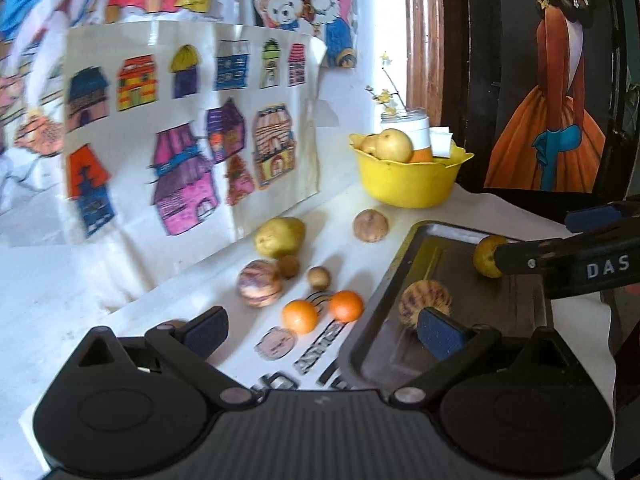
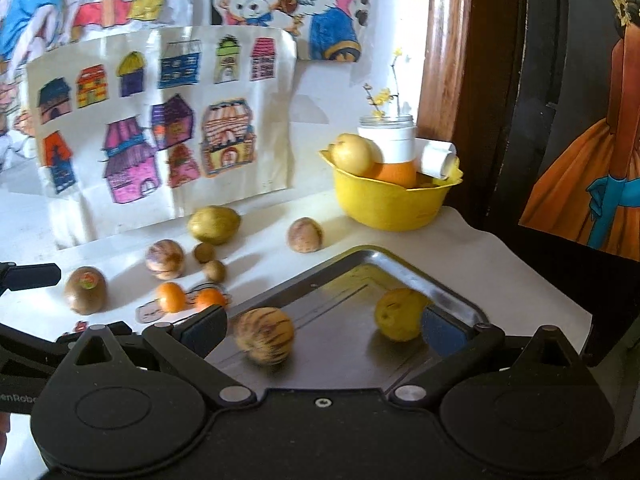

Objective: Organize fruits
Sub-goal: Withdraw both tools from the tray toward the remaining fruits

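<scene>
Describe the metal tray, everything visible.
The shallow rectangular metal tray looks like dull grey steel, with a raised rolled rim, rounded corners and a reflective floor with faint pressed lines. It lies flat on the white table surface, near the yellow plastic bowl. Two fruits lie in it: a round striped purple-cream fruit and a small yellow fruit, beside the right gripper's blue pad.

A sheet of coloured house drawings (image 2: 160, 120) leans behind, beside a glass jar (image 2: 387, 136) with yellow flowers (image 2: 380, 96).
</scene>
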`<state>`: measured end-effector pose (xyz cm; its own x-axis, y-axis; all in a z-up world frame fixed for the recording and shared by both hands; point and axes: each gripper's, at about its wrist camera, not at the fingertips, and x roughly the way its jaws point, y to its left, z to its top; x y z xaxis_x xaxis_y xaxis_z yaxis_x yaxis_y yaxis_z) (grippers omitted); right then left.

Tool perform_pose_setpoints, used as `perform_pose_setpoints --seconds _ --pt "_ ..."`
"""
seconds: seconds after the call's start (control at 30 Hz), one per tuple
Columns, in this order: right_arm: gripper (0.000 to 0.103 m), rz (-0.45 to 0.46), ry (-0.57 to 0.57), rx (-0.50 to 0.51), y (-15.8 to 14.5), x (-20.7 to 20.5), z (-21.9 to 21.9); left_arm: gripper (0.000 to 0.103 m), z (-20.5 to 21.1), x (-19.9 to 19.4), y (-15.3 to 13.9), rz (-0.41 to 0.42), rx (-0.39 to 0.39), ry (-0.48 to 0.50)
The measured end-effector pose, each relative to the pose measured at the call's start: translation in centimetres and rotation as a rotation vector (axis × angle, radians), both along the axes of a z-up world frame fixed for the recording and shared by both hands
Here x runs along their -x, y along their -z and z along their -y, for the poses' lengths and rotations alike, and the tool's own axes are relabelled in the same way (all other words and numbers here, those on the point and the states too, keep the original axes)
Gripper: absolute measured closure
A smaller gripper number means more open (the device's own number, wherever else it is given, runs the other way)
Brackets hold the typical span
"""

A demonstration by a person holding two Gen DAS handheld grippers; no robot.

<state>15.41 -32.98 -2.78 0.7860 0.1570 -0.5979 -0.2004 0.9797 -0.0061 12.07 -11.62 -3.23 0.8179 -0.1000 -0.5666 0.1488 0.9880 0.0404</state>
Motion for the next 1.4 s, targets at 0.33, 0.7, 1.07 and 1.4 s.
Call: perform_pose_setpoints --seconds 0.33,0.7,1.07,1.4 --pt "0.001 0.005 -0.039 -0.021 -0.4 4.3 -3.9 0.000 -5.8 3.9 0.0 0.005 -0.009 -0.069" --pt "0.001 0.000 -0.088 -0.007 -0.4 6.8 -7.8 0.000 -10.8 5.8 0.3 0.006 0.014 -0.121" --pt "0.001 0.000 -0.114 0.001 -0.3 6.0 -9.5 0.000 -12.5 4.7 0.8 0.007 0.016 -0.150" --pt "0.001 -0.008 -0.155 0.005 0.2 2.8 -10.1 0.000 -11.9 1.6 2.0 -0.003 0.005 -0.141"
